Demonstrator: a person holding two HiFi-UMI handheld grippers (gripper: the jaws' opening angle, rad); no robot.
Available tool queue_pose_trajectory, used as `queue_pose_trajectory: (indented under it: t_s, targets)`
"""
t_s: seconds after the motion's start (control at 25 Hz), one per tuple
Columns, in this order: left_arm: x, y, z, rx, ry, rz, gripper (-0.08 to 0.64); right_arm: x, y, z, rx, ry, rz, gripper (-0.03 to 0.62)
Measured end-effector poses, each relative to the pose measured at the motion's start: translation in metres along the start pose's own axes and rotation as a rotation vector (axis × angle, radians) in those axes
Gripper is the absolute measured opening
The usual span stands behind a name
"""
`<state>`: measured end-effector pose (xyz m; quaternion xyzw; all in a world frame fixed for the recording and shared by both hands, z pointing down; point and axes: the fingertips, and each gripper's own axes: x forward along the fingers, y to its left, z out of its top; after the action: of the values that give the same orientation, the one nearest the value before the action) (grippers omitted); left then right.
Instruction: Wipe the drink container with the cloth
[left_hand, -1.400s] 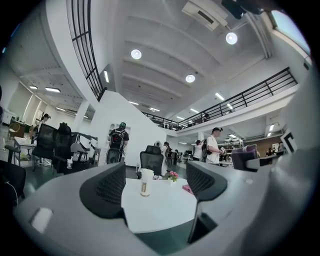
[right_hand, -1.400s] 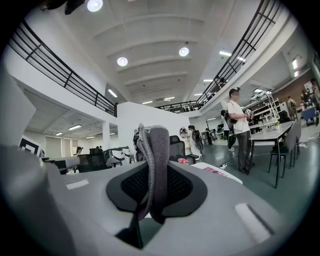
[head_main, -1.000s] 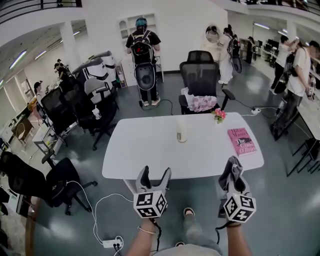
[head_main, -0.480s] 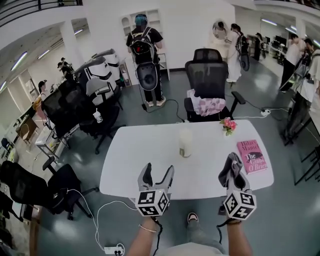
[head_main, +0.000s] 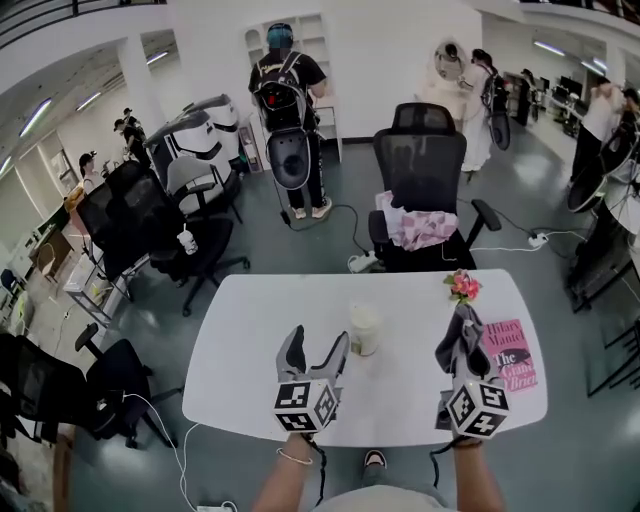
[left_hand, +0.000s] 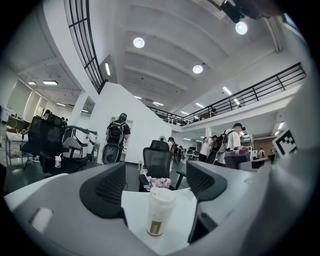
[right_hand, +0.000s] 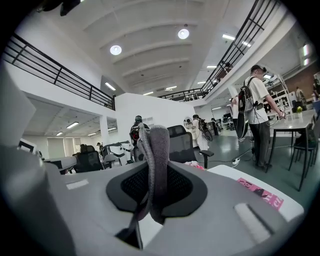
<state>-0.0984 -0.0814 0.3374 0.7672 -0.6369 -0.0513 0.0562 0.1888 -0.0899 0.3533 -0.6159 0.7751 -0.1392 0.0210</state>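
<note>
A cream paper cup with a lid, the drink container (head_main: 364, 329), stands upright in the middle of the white table (head_main: 250, 330). In the left gripper view the cup (left_hand: 159, 211) shows straight ahead between the jaws, a short way off. My left gripper (head_main: 313, 349) hovers over the table's near side, open and empty. My right gripper (head_main: 462, 335) is shut on a grey cloth (head_main: 463, 338), which in the right gripper view hangs folded between the jaws as a grey strip (right_hand: 154, 170).
A pink book (head_main: 511, 354) lies on the table's right side, with a small pink flower (head_main: 462, 286) behind it. A black office chair (head_main: 424, 190) with a floral cloth stands beyond the table. More chairs stand at the left, and several people stand further back.
The table and cup have come nearer beneath me. Both grippers now hover over the tabletop, and the left one points at the cup. The jaws keep their states.
</note>
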Motion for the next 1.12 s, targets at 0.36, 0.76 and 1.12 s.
queue_pose_trajectory:
  t_s: [0.36, 0.76, 1.12]
  targets:
    - [0.069, 0.017, 0.000, -0.008, 0.009, 0.012, 0.374, 0.087, -0.011, 0.009, 0.013, 0.027, 0.037, 0.071]
    - [0.101, 0.037, -0.011, -0.019, 0.057, 0.001, 0.374, 0.124, -0.007, -0.003, 0.051, 0.070, 0.027, 0.071]
    - [0.114, 0.022, -0.008, -0.004, 0.069, -0.091, 0.374, 0.125, 0.001, 0.000, 0.044, 0.065, 0.011, 0.071]
